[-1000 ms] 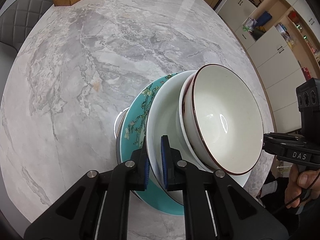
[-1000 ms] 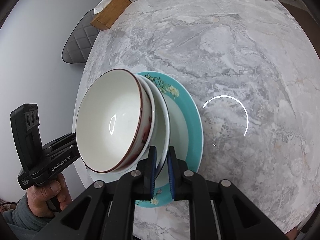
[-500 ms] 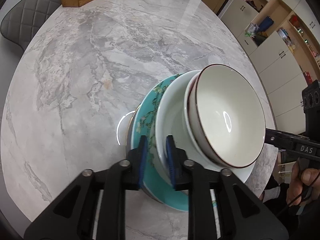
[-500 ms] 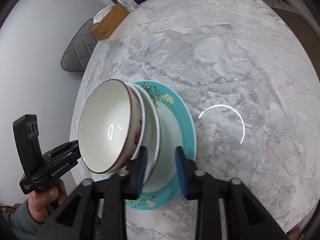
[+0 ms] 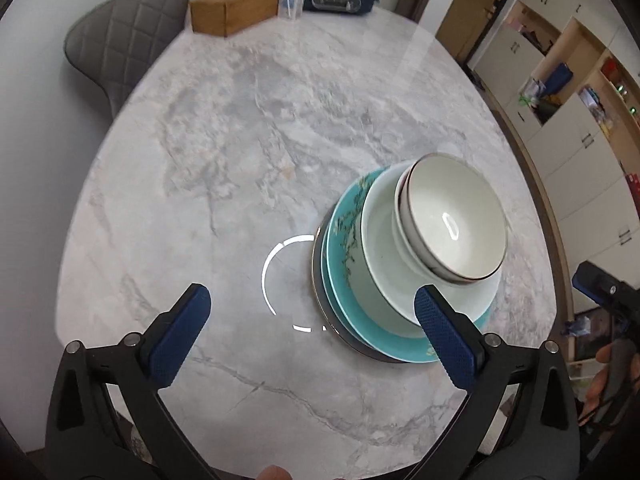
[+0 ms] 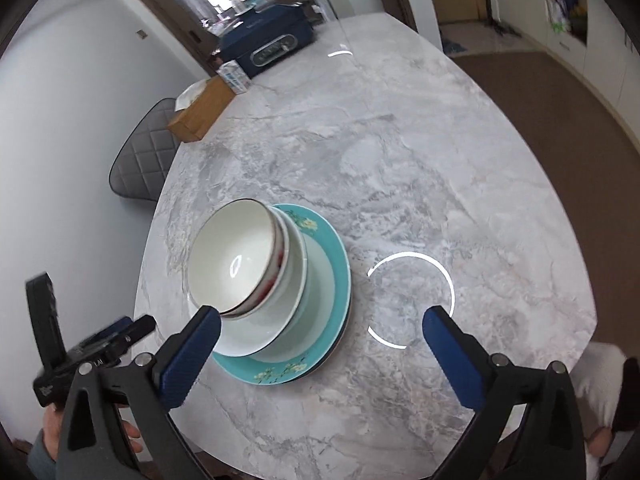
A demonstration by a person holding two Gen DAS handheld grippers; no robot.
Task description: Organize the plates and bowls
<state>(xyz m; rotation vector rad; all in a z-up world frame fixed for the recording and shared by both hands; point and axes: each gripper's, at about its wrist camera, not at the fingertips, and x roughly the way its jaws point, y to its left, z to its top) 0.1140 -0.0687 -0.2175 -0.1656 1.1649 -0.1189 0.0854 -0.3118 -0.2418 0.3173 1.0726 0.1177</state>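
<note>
On table (image 5: 240,140): stacked bowls (image 5: 452,220), plates (image 5: 340,248).

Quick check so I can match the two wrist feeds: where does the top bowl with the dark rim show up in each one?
Left wrist view: the top bowl sits right of centre, topping the stack on the teal plate.
Right wrist view: the top bowl sits left of centre, on the same stack.
Shared landmark: the wooden tissue box at the table's far edge.
</note>
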